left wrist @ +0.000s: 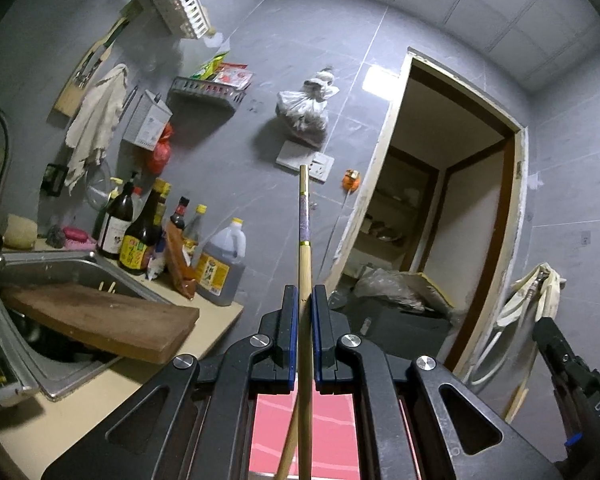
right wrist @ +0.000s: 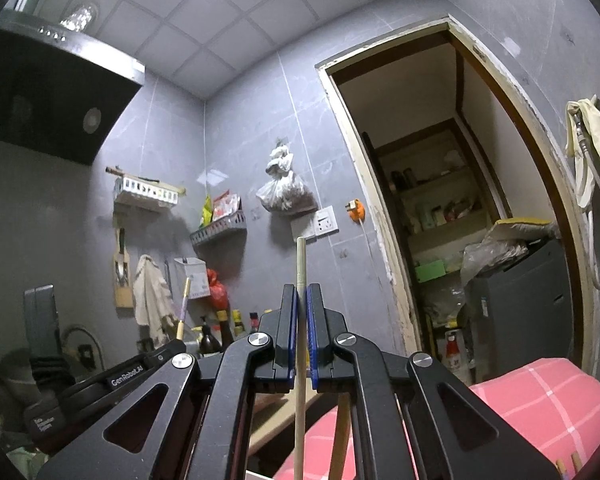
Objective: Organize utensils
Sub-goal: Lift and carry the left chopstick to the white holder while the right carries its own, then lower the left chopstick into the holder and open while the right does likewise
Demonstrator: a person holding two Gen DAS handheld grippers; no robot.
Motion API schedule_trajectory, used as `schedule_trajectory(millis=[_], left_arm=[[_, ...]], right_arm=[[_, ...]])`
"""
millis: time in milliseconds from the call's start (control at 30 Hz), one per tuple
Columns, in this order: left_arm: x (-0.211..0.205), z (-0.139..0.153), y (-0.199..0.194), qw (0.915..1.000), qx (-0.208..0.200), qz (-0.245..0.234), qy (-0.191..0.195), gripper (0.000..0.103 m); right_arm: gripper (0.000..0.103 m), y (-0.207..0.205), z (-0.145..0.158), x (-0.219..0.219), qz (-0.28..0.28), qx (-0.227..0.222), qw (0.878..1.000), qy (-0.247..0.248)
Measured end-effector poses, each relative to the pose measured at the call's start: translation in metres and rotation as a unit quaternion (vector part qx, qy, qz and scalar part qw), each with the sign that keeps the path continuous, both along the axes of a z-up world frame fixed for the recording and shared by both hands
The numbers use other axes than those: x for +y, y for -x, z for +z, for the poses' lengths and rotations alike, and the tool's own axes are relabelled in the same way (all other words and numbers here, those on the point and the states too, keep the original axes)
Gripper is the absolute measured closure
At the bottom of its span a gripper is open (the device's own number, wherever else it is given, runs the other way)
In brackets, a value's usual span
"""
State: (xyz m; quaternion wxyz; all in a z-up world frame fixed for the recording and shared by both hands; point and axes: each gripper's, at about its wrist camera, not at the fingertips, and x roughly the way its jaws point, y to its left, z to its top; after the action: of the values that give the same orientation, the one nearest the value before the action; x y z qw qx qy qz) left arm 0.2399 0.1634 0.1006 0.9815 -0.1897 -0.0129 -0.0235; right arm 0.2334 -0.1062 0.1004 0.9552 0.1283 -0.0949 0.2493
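Note:
In the left wrist view my left gripper (left wrist: 305,292) is shut on a bamboo chopstick (left wrist: 304,216) with a purple patterned band, which sticks straight out ahead and up toward the tiled wall. In the right wrist view my right gripper (right wrist: 302,292) is shut on a plain pale chopstick (right wrist: 301,264) that also points forward. The left gripper's body (right wrist: 116,376) shows at lower left there, with its banded chopstick (right wrist: 184,304) rising from it. The right gripper's side (left wrist: 568,364) shows at the right edge of the left view. A perforated metal utensil holder (left wrist: 148,120) hangs on the wall.
A steel sink (left wrist: 60,272) with a wooden cutting board (left wrist: 100,320) across it lies at left. Sauce bottles (left wrist: 140,232) crowd the counter. A white wall basket (left wrist: 180,4), a grey shelf (left wrist: 208,94), a range hood (right wrist: 52,92) and an open doorway (right wrist: 452,216) surround. Pink checked cloth (right wrist: 540,400) lies below.

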Motion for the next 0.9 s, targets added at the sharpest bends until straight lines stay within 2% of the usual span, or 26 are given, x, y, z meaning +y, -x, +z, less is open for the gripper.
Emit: schedule_trajectory(millis=[300, 567, 900], left_arm=[[-0.01, -0.021, 0.006, 0.9998, 0.007, 0.012, -0.012, 0.099], [-0.016, -0.038, 0.01, 0.9994, 0.023, 0.017, -0.02, 0.099], [-0.031, -0.052, 0.016, 0.9974, 0.048, 0.007, -0.054, 0.098]], right_arm=[[0.1, 0.001, -0.017, 0.013, -0.005, 0.008, 0.999, 0.035], [0.1, 0.003, -0.029, 0.017, -0.001, 0.043, 0.997, 0.065], [0.1, 0.005, -0.036, 0.014, 0.005, 0.084, 0.993, 0.082]])
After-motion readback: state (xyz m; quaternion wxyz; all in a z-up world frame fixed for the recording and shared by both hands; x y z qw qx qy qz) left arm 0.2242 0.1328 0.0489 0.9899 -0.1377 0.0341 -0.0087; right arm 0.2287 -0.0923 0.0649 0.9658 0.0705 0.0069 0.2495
